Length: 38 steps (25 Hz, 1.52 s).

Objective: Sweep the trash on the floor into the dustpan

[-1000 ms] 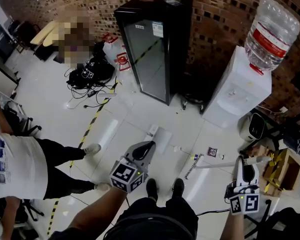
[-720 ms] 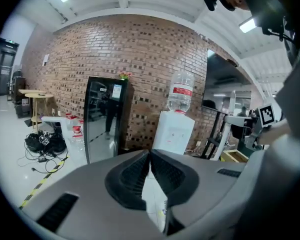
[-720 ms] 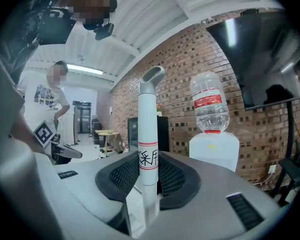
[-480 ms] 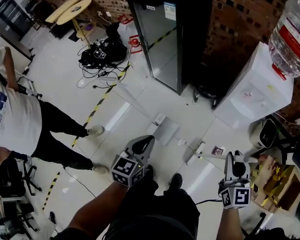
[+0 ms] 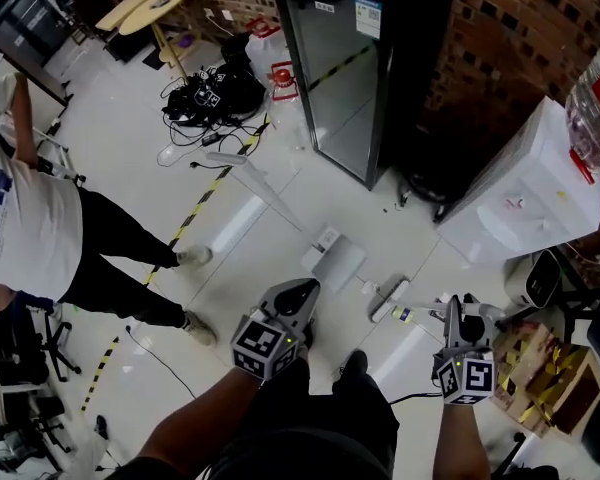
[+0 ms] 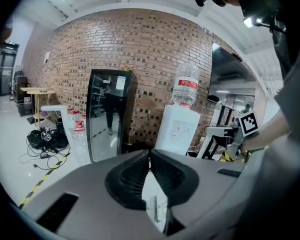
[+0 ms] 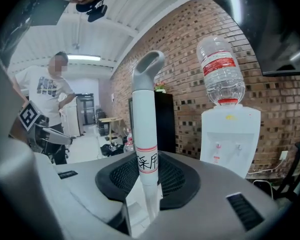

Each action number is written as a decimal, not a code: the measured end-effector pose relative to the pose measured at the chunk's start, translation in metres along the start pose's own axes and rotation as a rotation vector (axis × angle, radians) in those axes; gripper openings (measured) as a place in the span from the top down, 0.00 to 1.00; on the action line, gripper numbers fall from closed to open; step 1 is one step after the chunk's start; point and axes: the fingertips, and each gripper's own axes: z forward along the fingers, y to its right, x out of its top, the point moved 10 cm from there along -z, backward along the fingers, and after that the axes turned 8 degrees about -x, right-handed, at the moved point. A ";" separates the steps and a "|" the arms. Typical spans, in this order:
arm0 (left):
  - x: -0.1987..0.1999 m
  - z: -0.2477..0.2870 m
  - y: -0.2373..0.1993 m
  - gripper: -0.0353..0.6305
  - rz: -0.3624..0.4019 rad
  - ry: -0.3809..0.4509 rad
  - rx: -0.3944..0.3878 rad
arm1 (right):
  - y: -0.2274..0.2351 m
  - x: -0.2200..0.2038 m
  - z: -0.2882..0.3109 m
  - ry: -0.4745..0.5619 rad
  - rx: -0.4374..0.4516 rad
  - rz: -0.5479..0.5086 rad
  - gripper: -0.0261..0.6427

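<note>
Plainly the trash (image 5: 404,315) is small stuff: one bright scrap lies on the pale tiled floor (image 5: 130,148) just beside the broom head (image 5: 388,300), and a few specks are scattered further out towards the black fridge (image 5: 365,68), too tiny to tell what they are. Bits that light would likely skip sideways under a hard stroke and end up beneath the fridge or the water dispenser (image 5: 520,198). The dustpan (image 5: 336,260), pale grey, sits flat on the floor just ahead of the person's shoes (image 5: 355,363), near the broom head but not touching it, with what looks like its long handle slanting away to the left. Nothing steadies it, so a push from the broom could slide it off instead of loading it. The left gripper (image 5: 298,293) hangs close above and behind it, jaws pressed nearly together with nothing visibly pinched. The right gripper (image 5: 454,318) has its jaws clamped round the white broom handle (image 7: 146,134), whose looped top stands well above the grip. One narrow hold on a long, smooth shaft could let it twist or slip during the sweep. A bystander (image 5: 40,228) stands well apart at the left.
</note>
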 end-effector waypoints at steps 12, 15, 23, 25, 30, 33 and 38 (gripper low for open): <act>0.017 -0.057 -0.148 0.90 -0.041 0.018 0.004 | -0.156 0.015 0.133 -0.038 -0.008 -0.010 0.79; 0.019 -0.071 -0.184 0.90 -0.045 0.010 -0.011 | -0.196 0.015 0.170 -0.040 0.031 -0.009 0.79; 0.037 -0.114 -0.232 0.91 -0.090 0.062 -0.012 | -0.265 0.030 0.232 -0.044 0.006 0.034 0.78; 0.038 -0.116 -0.242 0.91 -0.088 0.061 -0.019 | -0.274 0.035 0.244 -0.034 0.009 0.057 0.78; 0.045 -0.120 -0.257 0.91 -0.069 0.071 -0.049 | -0.289 0.046 0.257 -0.020 0.003 0.116 0.78; 0.052 -0.129 -0.260 0.91 -0.077 0.081 -0.045 | -0.298 0.056 0.256 0.001 0.007 0.111 0.79; 0.063 -0.131 -0.252 0.91 -0.065 0.097 -0.076 | -0.295 0.064 0.231 0.003 0.013 0.092 0.79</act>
